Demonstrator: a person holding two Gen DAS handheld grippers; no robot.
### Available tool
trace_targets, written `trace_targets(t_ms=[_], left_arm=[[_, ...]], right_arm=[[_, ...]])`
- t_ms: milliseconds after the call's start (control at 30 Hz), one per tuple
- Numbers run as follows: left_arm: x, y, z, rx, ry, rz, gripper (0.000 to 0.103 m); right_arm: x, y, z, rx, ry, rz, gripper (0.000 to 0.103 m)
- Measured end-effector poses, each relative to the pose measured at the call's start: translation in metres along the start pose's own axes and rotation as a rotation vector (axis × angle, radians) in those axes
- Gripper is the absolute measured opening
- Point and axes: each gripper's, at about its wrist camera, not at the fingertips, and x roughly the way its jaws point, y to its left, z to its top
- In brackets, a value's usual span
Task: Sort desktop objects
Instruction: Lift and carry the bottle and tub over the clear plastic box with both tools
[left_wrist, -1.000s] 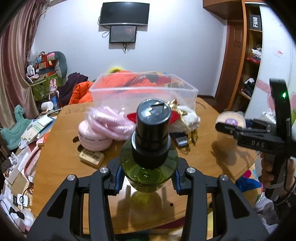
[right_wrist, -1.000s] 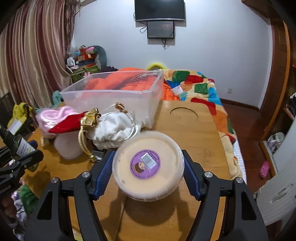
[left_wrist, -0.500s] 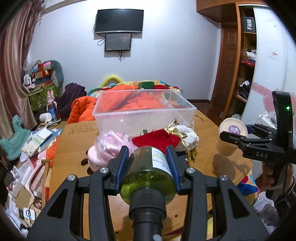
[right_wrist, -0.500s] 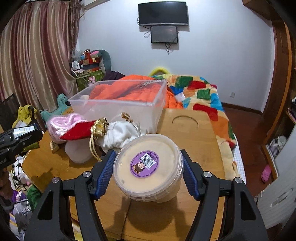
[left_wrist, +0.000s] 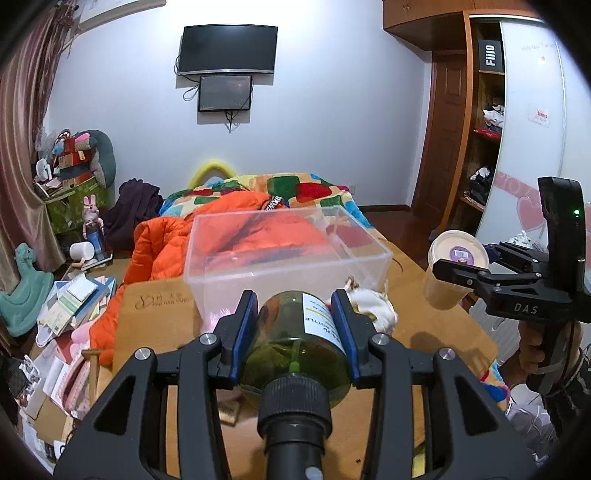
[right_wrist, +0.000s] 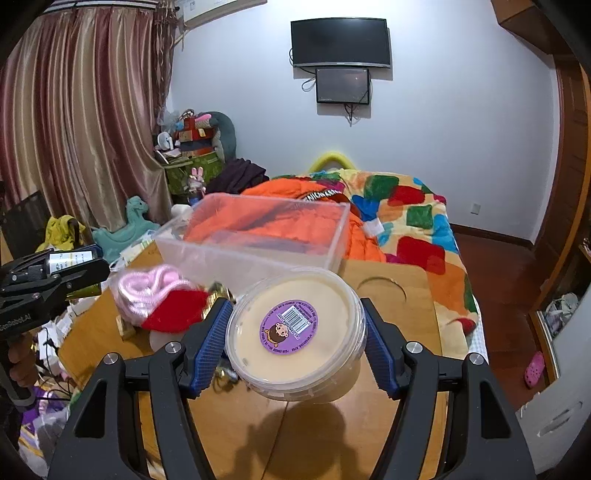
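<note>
Left wrist: left tool grips one green bottle; right tool clamps one tub; perhaps one clear bin.

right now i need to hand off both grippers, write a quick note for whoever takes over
Left gripper: shut on the green bottle, which lies on its side with the cap toward the camera, lifted off the wooden table.
Right gripper: shut on the lidded cream tub, also held above the table.
Clear bin: at the far end of the table, nothing in it yet as far as can be seen.
Done: both items picked up.
Left: place both; the pink cloth, red item and white bundle lie unsorted in front of the bin.
</note>
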Motion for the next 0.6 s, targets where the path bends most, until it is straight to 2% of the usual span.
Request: trace_targets(t_ms=[267, 600], left_arm=[[0.013, 0.023, 0.036, -0.03, 0.008, -0.011, 0.041], [0.045, 0.053, 0.07, -0.057, 0.05, 0.002, 0.041]], right_arm=[[0.01, 0.004, 0.04, -0.035, -0.029, 0.031, 0.065], [0.047, -0.002, 0.081, 0.004, -0.024, 0.068, 0.065]])
